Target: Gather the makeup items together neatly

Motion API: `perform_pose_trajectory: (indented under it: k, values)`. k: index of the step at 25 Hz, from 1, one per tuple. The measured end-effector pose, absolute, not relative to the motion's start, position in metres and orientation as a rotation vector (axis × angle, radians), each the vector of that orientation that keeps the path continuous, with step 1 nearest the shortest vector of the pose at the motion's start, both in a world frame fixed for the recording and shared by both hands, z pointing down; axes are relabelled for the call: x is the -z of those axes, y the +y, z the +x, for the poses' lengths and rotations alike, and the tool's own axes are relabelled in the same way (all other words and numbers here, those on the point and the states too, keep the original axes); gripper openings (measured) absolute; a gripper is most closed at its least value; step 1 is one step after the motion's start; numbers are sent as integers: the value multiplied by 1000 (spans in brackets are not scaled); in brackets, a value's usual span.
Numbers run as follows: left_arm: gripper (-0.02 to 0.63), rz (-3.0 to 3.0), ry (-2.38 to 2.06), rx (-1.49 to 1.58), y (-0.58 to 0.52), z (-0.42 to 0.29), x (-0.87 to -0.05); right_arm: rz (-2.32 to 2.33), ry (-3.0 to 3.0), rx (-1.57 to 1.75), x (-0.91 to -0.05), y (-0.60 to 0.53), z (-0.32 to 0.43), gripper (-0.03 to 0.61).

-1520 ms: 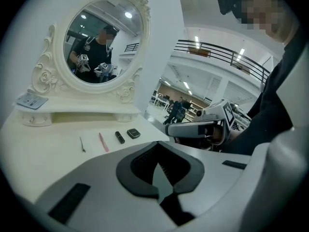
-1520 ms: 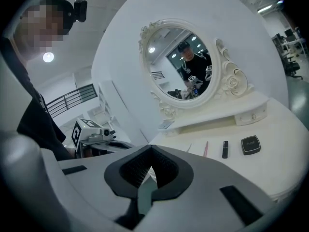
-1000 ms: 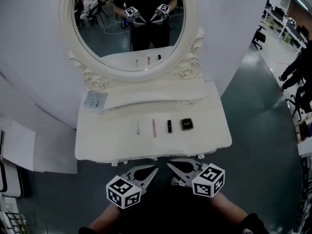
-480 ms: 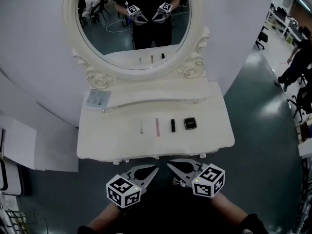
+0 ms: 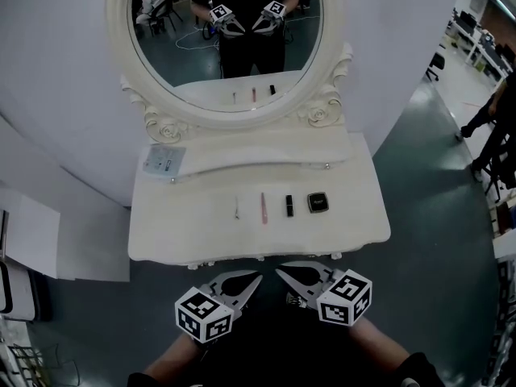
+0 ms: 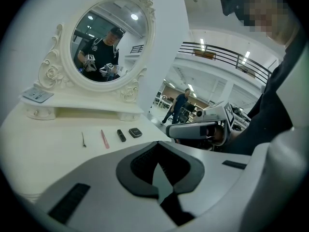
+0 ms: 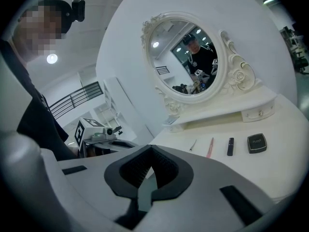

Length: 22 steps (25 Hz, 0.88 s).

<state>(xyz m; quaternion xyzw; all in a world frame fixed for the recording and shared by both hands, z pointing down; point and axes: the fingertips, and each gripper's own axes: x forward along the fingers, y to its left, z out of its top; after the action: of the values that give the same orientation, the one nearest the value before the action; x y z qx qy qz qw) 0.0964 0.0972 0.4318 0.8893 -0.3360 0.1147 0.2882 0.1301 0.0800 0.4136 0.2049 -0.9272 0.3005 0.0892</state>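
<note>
White and ornate, a vanity counter (image 5: 177,228) stands against a pale wall under its oval mirror (image 5: 177,63). Four makeup items lie in a spaced row near the counter's front edge, none touching: from the left, a thin tool (image 5: 237,208), a pink stick (image 5: 263,208), a black lipstick (image 5: 289,206) and a black compact (image 5: 318,203). A leaflet (image 5: 164,161) sits at the raised shelf's left end. Below the front edge hang the left gripper (image 5: 255,280) and right gripper (image 5: 280,272), fingers pressed together on nothing.
</note>
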Motion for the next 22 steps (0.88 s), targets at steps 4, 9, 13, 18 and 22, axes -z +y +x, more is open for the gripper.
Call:
perform_pose_trajectory:
  k: [4, 9, 13, 18, 22]
  values:
    - [9, 2372, -903, -305, 96, 97, -434, 600, -2756, -891, -417, 78, 130, 29]
    - [9, 2365, -905, -305, 94, 99, -436, 600, -2750, -901, -419, 76, 132, 29]
    - [9, 2366, -907, -312, 94, 100, -437, 598, -2746, -905, -420, 75, 133, 29]
    - [9, 2362, -905, -311, 92, 101, -438, 593, -2740, -908, -421, 73, 134, 29]
    - [9, 2358, -905, -310, 91, 102, -440, 591, -2739, -911, -424, 72, 134, 29]
